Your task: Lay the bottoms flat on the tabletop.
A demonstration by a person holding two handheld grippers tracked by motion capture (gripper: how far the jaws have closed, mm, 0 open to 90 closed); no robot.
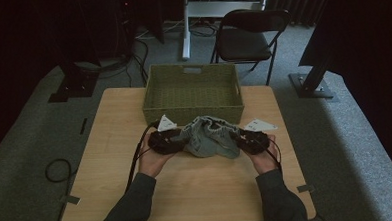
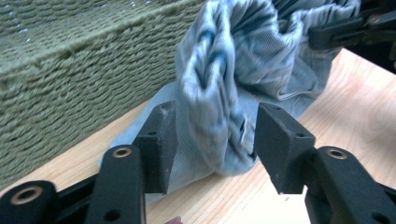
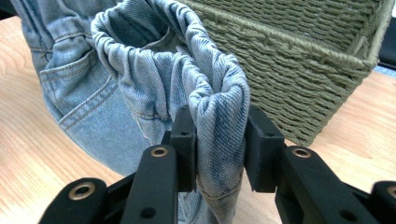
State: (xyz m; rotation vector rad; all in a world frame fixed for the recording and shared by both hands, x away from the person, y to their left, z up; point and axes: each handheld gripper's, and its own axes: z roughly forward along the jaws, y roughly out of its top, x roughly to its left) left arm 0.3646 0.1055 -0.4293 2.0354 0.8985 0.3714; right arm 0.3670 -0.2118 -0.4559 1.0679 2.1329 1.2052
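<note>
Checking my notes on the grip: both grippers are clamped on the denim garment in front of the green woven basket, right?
Not quite. Only the right gripper is clamped on the denim garment. The left gripper is open: the left gripper view shows the cloth between its jaws with gaps at both pads. The garment does lie in front of the green woven basket.

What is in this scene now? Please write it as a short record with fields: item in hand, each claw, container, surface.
item in hand: denim garment with elastic waistband, bunched, on the table in front of the basket
left claw: jaws apart, fabric between them, pads not pressing
right claw: shut on the gathered waistband
container: green woven basket, nothing seen inside, at the table's far edge
surface: light wooden table
behind: black folding chair on grey carpet
</note>
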